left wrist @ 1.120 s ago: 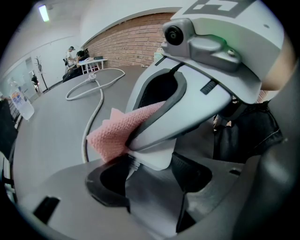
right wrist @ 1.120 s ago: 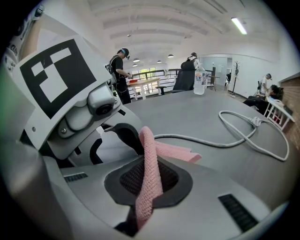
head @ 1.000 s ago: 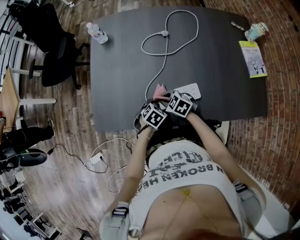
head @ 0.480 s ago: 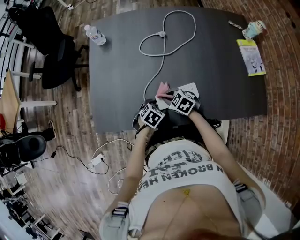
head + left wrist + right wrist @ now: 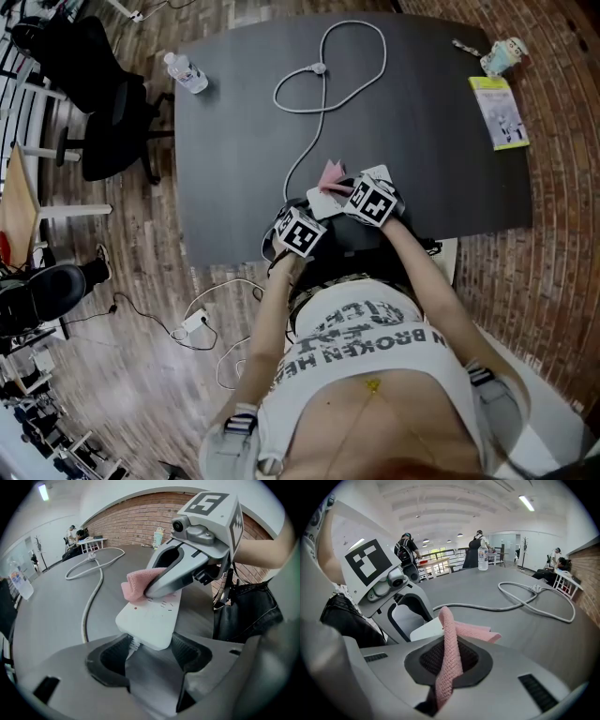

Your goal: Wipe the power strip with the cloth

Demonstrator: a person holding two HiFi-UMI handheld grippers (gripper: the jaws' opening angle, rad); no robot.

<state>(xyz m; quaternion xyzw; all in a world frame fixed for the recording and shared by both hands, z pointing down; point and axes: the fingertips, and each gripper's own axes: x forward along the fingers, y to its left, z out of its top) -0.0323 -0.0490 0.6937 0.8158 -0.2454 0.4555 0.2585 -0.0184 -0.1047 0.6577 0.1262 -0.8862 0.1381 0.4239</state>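
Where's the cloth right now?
The pink cloth is pinched in the right gripper, pressed on top of the power strip near the table's front edge, centre of the head view; the left gripper grips the strip's cord end.

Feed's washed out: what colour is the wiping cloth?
It's a pink knitted cloth; clearest in right gripper view.

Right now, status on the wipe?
Left tongs clamped on power strip at cable end. Right tongs pinching pink cloth, pressed onto strip's top. Nothing in the way.
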